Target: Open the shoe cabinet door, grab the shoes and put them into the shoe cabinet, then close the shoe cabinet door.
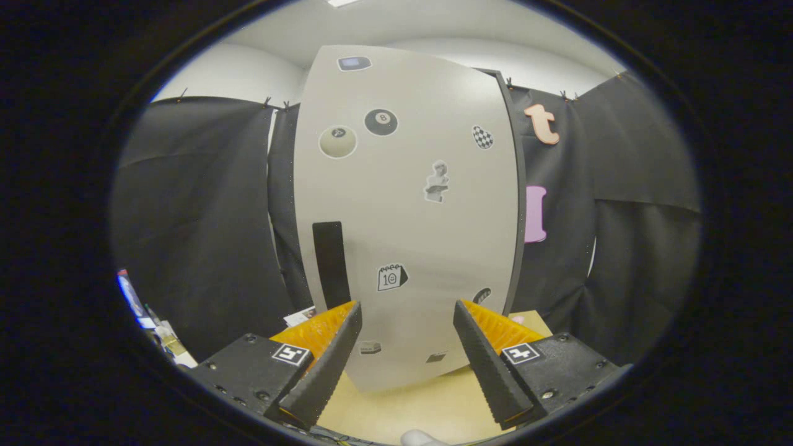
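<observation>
Cabinet door (406, 210) stands shut on the desk (403, 412), stickers across it. Hand-held gripper (407, 313) is spread wide, just before the door, holding nothing.

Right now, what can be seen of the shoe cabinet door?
The shoe cabinet door is a tall, smooth pale grey panel, seemingly laminate, standing upright on a light wooden surface just ahead of the open gripper, whose fingers do not touch it. A dark vertical handle strip sits near its left edge. Stickers dot it: two billiard balls, a bust, a calendar, a chequered shape. A dark edge runs down its right side. It looks closed, though I cannot be sure.
</observation>
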`<state>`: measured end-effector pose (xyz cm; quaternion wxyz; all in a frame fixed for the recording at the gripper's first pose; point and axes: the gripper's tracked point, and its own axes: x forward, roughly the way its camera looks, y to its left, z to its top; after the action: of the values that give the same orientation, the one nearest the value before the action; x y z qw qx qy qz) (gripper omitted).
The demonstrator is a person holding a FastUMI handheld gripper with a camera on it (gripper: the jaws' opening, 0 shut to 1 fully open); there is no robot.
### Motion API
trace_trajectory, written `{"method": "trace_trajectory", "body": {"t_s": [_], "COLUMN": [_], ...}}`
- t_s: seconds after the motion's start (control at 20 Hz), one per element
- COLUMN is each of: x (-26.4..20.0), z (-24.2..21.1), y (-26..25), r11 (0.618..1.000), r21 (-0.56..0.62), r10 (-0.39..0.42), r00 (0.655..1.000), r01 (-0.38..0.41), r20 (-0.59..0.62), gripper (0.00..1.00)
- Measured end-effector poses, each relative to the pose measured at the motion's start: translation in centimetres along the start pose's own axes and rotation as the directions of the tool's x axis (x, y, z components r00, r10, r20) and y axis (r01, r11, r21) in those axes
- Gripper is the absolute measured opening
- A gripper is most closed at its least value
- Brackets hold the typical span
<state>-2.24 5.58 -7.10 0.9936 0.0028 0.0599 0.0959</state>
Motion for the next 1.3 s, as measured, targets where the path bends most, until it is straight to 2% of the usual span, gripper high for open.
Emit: {"method": "trace_trajectory", "body": {"t_s": [0.2, 0.55, 1.0, 1.3], "x": [0.0, -2.0, -6.2, -7.9], "z": [0.4, 4.7, 9.7, 10.6], "y": [-1.2, -4.9, -8.7, -9.5], "r11": [1.000, 0.998, 0.984, 0.976], "r21": [0.007, 0.008, 0.032, 0.048], "r10": [0.000, -0.069, -0.180, -0.217], "r00": [1.000, 0.996, 0.971, 0.959], "r01": [0.000, 0.068, 0.177, 0.211], "r20": [-0.010, 0.063, 0.158, 0.181], "gripper": [0.98, 0.98, 0.98, 0.98]}}
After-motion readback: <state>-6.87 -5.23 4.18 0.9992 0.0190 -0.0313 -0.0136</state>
